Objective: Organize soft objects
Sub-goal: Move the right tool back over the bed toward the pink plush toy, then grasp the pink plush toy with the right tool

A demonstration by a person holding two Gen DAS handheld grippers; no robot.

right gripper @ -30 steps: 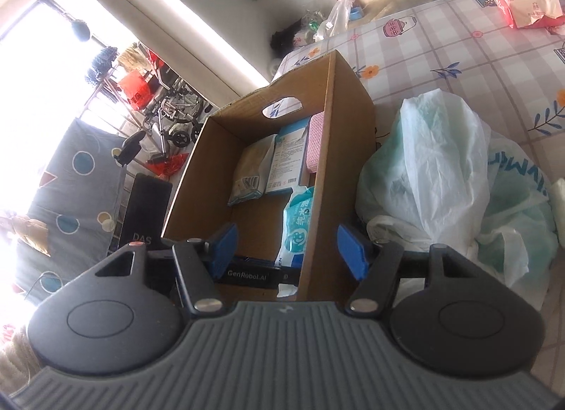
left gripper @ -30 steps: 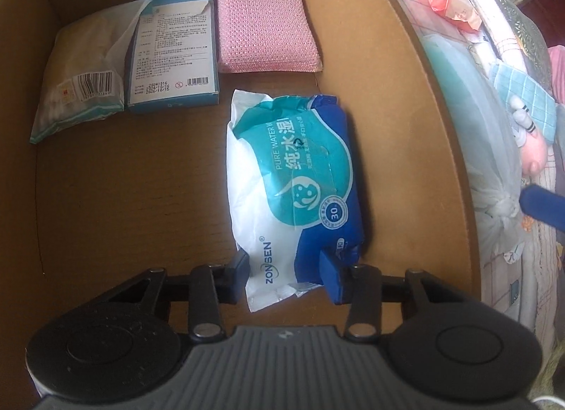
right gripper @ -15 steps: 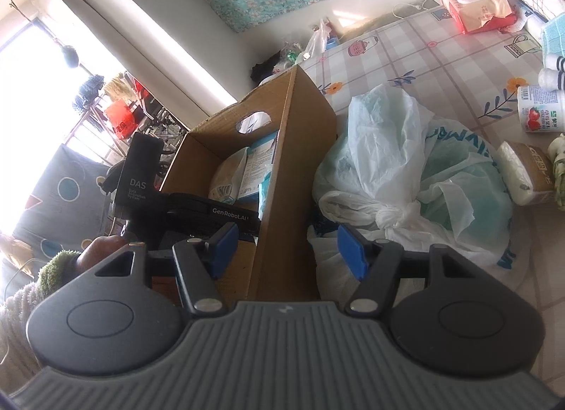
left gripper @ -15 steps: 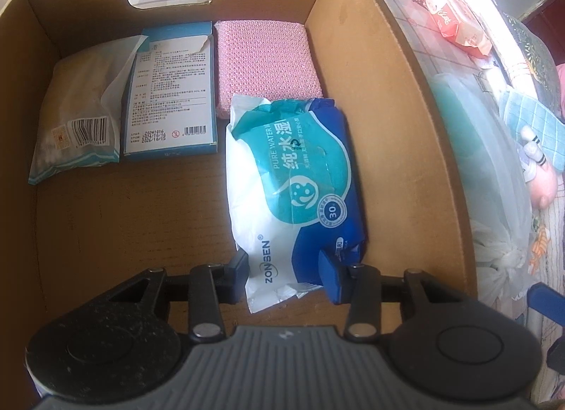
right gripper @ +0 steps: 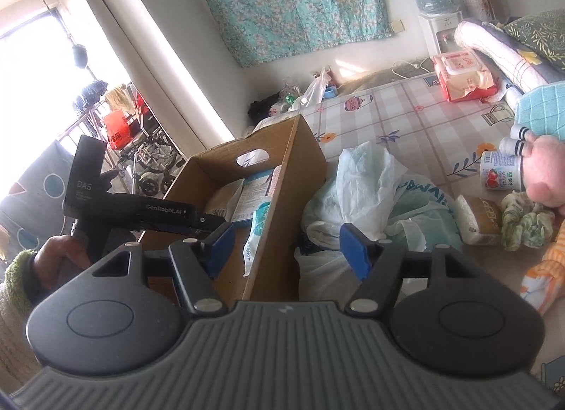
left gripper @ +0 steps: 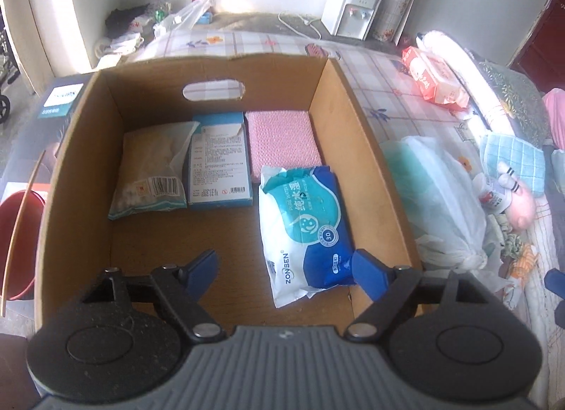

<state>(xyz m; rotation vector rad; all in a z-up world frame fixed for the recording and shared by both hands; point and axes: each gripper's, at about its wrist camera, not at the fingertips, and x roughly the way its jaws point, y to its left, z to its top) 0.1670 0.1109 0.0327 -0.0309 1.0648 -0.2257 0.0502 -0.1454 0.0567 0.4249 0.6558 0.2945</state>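
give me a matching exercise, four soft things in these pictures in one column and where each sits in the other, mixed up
Things:
1. blue wet wipes pack
2. pink sponge cloth
3. bag of cotton balls
4. red wet wipes pack

Places:
A. outside the cardboard box, on the checked mat
B. in the box, far right corner
C. in the box, along the right wall, nearest the camera
D. in the box, leftmost of the far row

Pairs: 1-C, 2-B, 3-D, 4-A

Pink plush toy (right gripper: 543,173) cut off
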